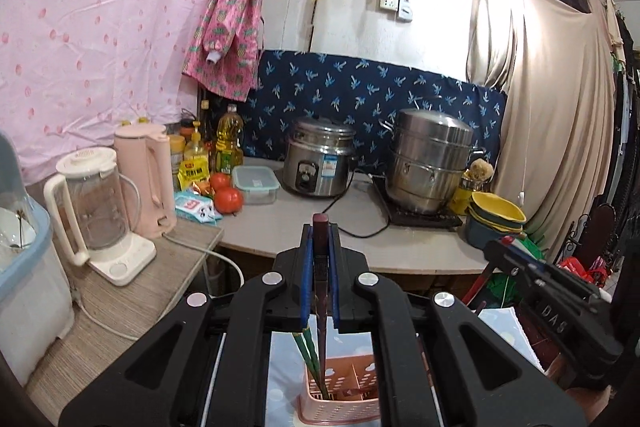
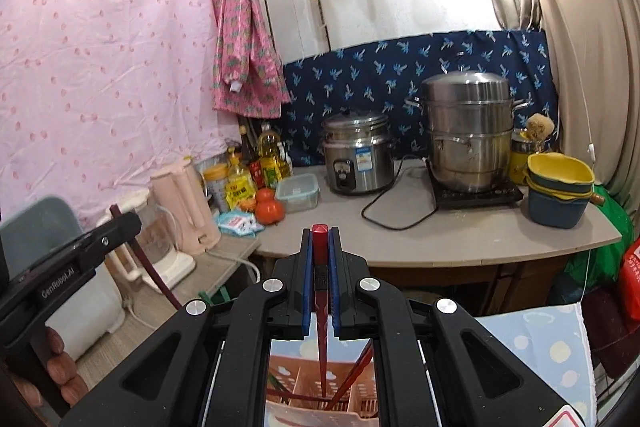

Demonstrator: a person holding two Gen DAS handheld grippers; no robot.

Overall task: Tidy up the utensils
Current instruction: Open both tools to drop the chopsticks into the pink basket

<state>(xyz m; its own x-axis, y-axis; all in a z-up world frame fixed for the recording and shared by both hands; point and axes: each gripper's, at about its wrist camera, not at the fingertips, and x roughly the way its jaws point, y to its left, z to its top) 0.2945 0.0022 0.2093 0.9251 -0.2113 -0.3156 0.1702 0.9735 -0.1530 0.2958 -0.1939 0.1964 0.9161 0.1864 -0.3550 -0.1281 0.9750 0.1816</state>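
My left gripper [image 1: 321,227] is shut on a dark brown chopstick [image 1: 321,291] that hangs upright with its tip in the pink slotted utensil basket [image 1: 352,397]. Green chopsticks [image 1: 308,355] lean in the same basket. My right gripper [image 2: 320,233] is shut on a red chopstick [image 2: 321,327] that points down into the pink basket [image 2: 304,413]. Another red chopstick [image 2: 356,371] leans in it. The right gripper also shows at the right of the left wrist view [image 1: 516,259], and the left gripper at the left of the right wrist view [image 2: 116,231].
A counter [image 1: 360,227] holds a rice cooker [image 1: 318,163], a steel steamer pot [image 1: 430,159], stacked yellow bowls [image 1: 496,217], tomatoes [image 1: 228,199] and bottles. A blender [image 1: 94,207] and a pink kettle [image 1: 146,175] stand on the left table. The basket sits on a dotted blue cloth [image 2: 552,347].
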